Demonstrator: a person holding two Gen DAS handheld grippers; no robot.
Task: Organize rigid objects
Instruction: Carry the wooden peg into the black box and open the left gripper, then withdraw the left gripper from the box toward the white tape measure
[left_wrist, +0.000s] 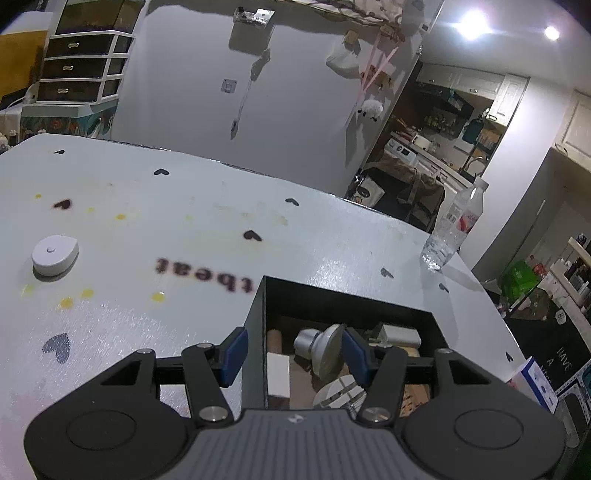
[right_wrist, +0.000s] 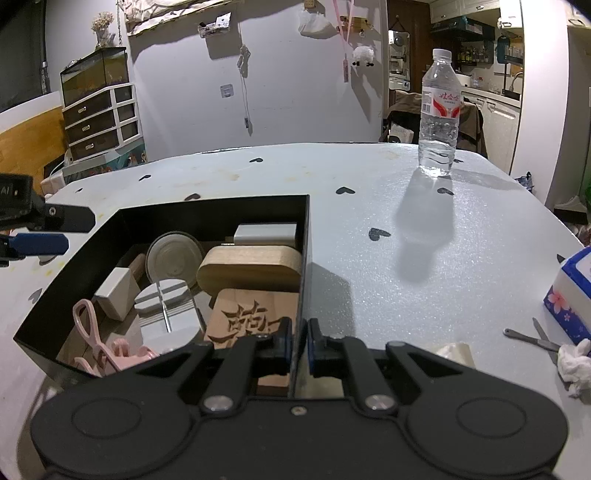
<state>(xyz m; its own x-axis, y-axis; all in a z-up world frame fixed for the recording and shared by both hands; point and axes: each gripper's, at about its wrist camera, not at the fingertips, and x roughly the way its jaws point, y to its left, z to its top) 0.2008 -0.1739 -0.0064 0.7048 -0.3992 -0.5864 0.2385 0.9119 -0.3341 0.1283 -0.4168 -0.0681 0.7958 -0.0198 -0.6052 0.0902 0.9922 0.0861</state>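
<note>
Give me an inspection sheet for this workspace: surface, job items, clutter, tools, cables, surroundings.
Surface: pale table with black heart prints, yellow stains on its left part.
Job's things: black box holding a wooden block, carved wooden plaque, round metal knob, pink scissors and grey blocks; white round puck outside on the table.
Clutter: water bottle upright, tissue box, tweezers, crumpled tissue.
Grippers: left tool open, straddling the box's left wall; right tool shut on the box's right wall.
Cables: one hanging down the wall.
Surroundings: drawer unit, kitchen behind.
</note>
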